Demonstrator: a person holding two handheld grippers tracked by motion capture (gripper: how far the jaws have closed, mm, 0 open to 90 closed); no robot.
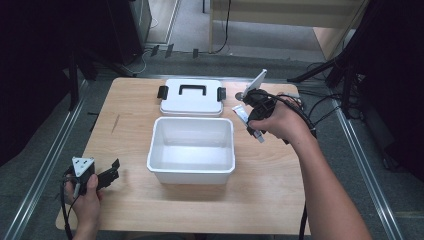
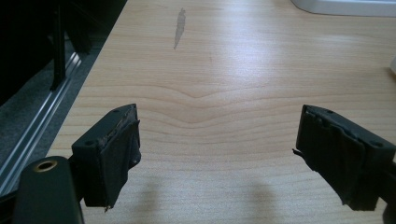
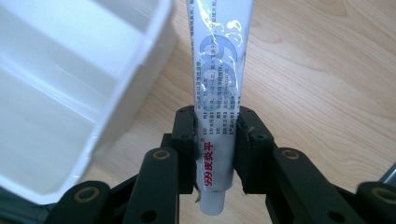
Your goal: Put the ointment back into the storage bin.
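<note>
Between the black right gripper [image 3: 215, 149] jaws, a white tube [image 3: 219, 74] is showing blue and red print beside a white box [image 3: 70, 93].

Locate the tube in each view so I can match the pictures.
High view: the tube sits right of the box's far corner, held by the right hand-held gripper.
Left gripper view: no tube; open jaws over bare table.
Right gripper view: the tube runs up the centre, clamped near its cap end between the jaws.
Shared landmark: the white box, at left in the right gripper view, centre in the high view.
</note>
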